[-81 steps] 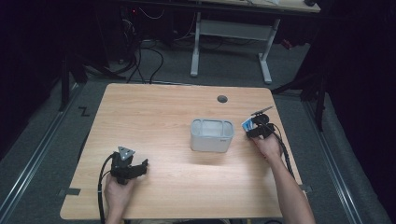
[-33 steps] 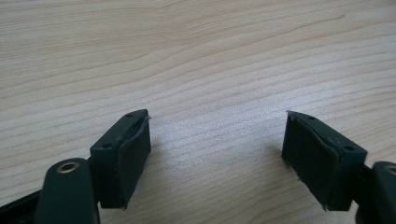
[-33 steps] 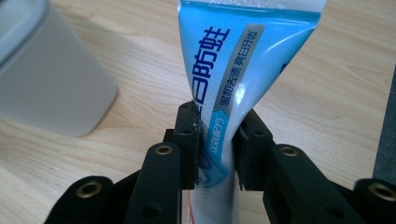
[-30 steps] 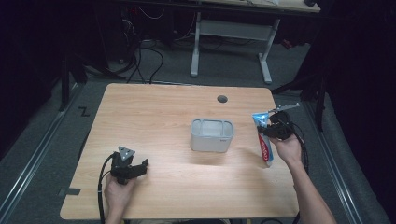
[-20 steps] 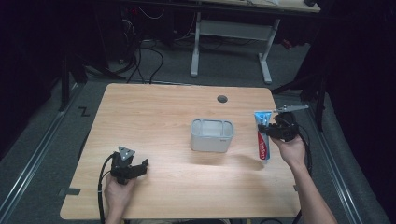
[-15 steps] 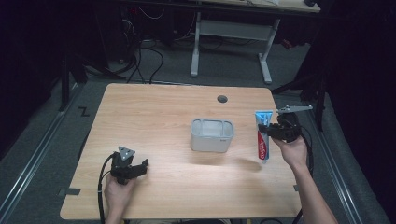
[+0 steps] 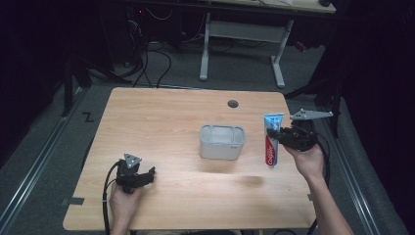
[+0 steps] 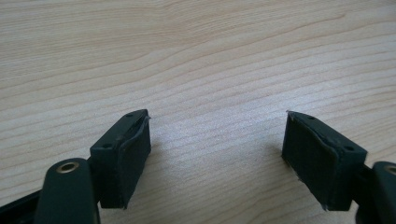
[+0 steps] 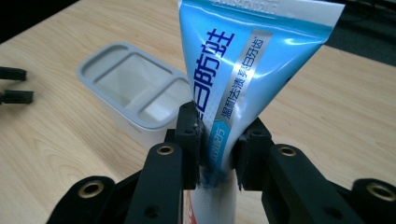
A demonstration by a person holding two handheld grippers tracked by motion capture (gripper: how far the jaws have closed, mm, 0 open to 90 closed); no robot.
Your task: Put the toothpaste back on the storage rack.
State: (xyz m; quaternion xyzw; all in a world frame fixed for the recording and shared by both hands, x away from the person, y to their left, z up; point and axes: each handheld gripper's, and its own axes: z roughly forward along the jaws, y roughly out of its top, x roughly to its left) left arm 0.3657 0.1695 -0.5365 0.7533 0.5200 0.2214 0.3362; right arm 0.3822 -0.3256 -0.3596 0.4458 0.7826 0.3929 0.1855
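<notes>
The right claw (image 9: 217, 149) is closed on the toothpaste tube (image 9: 243, 74) and holds it upright above the counter (image 7: 161, 122), just beside the grey container (image 7: 222, 142). Its compartments look empty. The left claw (image 8: 217, 154) rests wide open, holding nothing.

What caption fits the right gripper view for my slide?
Right gripper clamps a blue toothpaste tube beside a grey holder on a wooden table.

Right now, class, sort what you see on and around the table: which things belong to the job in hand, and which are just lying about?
In the job:
- toothpaste tube, clamped in the right tool
- grey divided holder

Lying about:
- left tool, open, resting on the table
- desk frame behind
- floor cables
</notes>
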